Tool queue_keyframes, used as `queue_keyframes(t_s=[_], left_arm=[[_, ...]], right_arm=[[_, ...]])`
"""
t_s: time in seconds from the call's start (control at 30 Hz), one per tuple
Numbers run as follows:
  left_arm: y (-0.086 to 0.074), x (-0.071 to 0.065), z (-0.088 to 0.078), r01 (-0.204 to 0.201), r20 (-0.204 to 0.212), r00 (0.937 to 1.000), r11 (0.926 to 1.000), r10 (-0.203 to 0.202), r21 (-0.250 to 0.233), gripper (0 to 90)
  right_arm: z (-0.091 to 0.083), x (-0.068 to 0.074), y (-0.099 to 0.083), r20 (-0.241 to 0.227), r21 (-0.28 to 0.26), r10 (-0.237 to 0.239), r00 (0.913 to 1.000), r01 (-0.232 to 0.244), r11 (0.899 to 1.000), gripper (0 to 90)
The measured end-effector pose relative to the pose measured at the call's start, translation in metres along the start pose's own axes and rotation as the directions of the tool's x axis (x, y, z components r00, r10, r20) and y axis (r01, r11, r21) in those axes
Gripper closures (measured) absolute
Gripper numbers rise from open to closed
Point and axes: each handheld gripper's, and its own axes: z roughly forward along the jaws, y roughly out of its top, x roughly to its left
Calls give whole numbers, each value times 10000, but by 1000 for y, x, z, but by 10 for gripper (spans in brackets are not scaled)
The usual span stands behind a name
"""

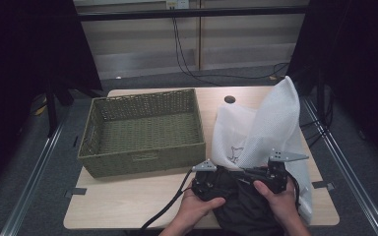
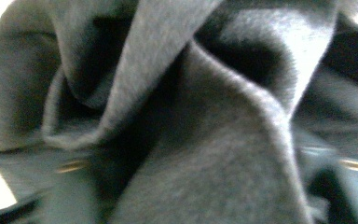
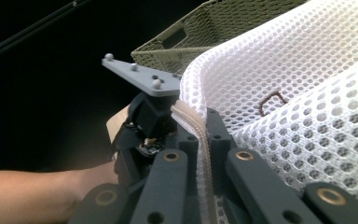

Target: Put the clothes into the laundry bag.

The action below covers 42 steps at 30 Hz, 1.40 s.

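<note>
Down at the near edge of the surface (image 1: pixel 128 206), both hands are buried in a dark garment (image 1: pixel 246 206) that lies half under a white mesh laundry bag (image 1: pixel 275 118). The right gripper (image 3: pixel 205 140) has its jaws clamped tight on the bag's zippered edge. The left gripper (image 1: pixel 207 181) is nose-deep in grey folds of the garment; how its jaws stand, I can't tell. A green woven basket (image 1: pixel 142 162) sits to the left, well apart
</note>
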Motion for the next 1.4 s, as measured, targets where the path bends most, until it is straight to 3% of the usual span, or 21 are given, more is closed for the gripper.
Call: queue_keyframes(t_s=[0.1,0.2,0.27,0.33,0.43,0.47,0.53,0.57,0.6,0.67,0.7,0.77,0.8,0.83,0.87,0.9,1.0,1.07,1.2,1.33,1.4], left_arm=[[2,-10,-1,-595,240,9979,9976,604,-347,690],[5,-24,-3,-1056,914,9892,9893,1148,-1006,732],[8,-30,-5,-1452,860,9840,9823,1558,-1182,733],[9,-31,-5,-1533,713,9840,9796,1634,-1300,732],[10,-30,1,-1308,212,9907,9827,1347,-1311,734],[10,-28,4,-1314,-507,9907,9851,1264,-1107,737],[9,-19,9,-779,-1210,9905,9912,647,-1074,743],[8,-14,10,-472,-1713,9848,9938,294,-1006,745],[7,-6,11,-5,-2372,9712,9949,-237,-1011,747],[6,2,11,722,-2812,9545,9917,-995,-1059,748],[7,2,11,835,-2834,9523,9900,-1130,-1141,746],[8,-2,11,387,-2694,9609,9943,-642,-991,732],[8,-2,10,212,-2391,9701,9956,-426,-914,701],[8,-2,7,154,-1986,9795,9958,-332,-902,640],[8,-2,3,47,-1639,9863,9957,-198,-920,496],[7,-2,-1,-13,-1378,9904,9953,-120,-964,496],[5,-2,-13,56,-203,9998,9936,-79,-1129,328],[4,-5,-11,-87,443,9989,9965,124,-828,235],[1,-22,6,-968,884,9913,9953,972,-79,135],[0,-33,22,-1814,-297,9822,9781,1853,1021,159],[0,-34,23,-2118,-835,9717,9717,2208,1047,294]], right_arm=[[0,0,2,-97,-76,-79,9999,79,9999,891],[-2,4,7,-208,-207,-297,9993,292,9994,891],[-7,7,11,-262,-394,-487,9985,476,9981,891],[-12,11,14,-42,-467,-549,9985,546,9974,890],[-14,13,14,356,-322,-522,9980,534,9981,890],[-13,12,13,409,-276,-520,9978,531,9982,891],[-11,12,10,417,-64,-416,9983,419,9991,891],[-10,12,9,335,16,-392,9987,391,9992,892],[-10,11,7,184,50,-244,9995,243,9997,892],[-10,11,6,40,85,-71,10000,71,9999,892],[-10,11,5,87,188,-104,9999,103,9998,892],[-9,10,4,126,293,-152,9998,149,9995,891],[-10,8,4,109,264,-174,9998,171,9995,891],[-11,6,4,116,283,-171,9998,168,9995,891],[-14,1,2,162,214,-123,9998,120,9997,891],[-14,1,2,162,214,-123,9998,120,9997,891],[-19,-7,1,102,-115,270,9996,-269,9996,891],[-18,-10,0,5,-248,432,9991,-431,9988,891],[-10,-9,0,-76,-288,422,9991,-424,9987,891],[1,-7,-2,-220,-209,525,9984,-530,9984,891],[2,-7,-1,-296,-318,634,9975,-644,9974,891]])
